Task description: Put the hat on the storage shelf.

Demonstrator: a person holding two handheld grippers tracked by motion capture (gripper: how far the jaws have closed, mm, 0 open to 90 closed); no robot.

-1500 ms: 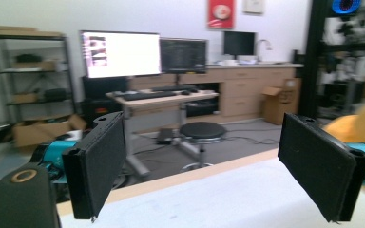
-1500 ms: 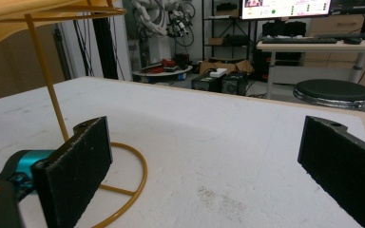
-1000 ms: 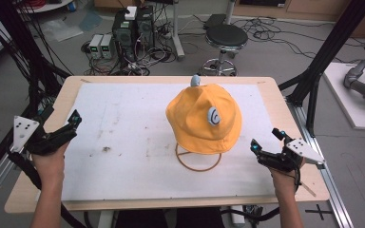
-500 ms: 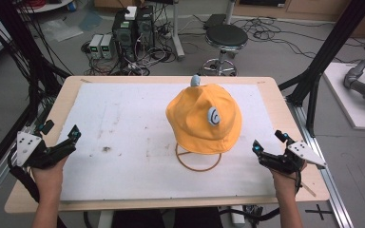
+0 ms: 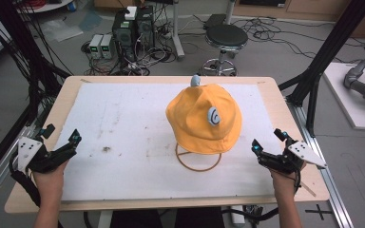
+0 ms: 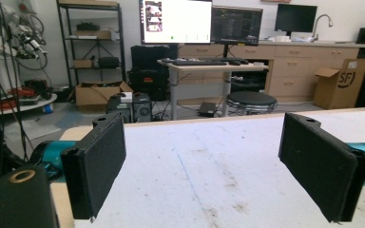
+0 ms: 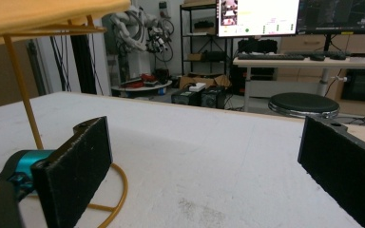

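Yellow hat point(image 5: 203, 118) sits on a wire stand point(image 5: 198, 159) mid-worktop point(image 5: 123, 123), toward the right. Left gripper point(image 5: 60, 143) at the left edge and right gripper point(image 5: 267, 144) at the right edge both gape, empty.

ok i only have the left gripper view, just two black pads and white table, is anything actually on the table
Observer: Yes. In the high view an orange hat sits on a wire stand right of the table's middle.
Operator: where's the other gripper
Observer: The right gripper is at the table's near right edge, apart from the hat.
Operator: open or shut
Observer: Open. In the right gripper view its pads stand wide apart, nothing between them, with the stand's ring just beyond its left pad.
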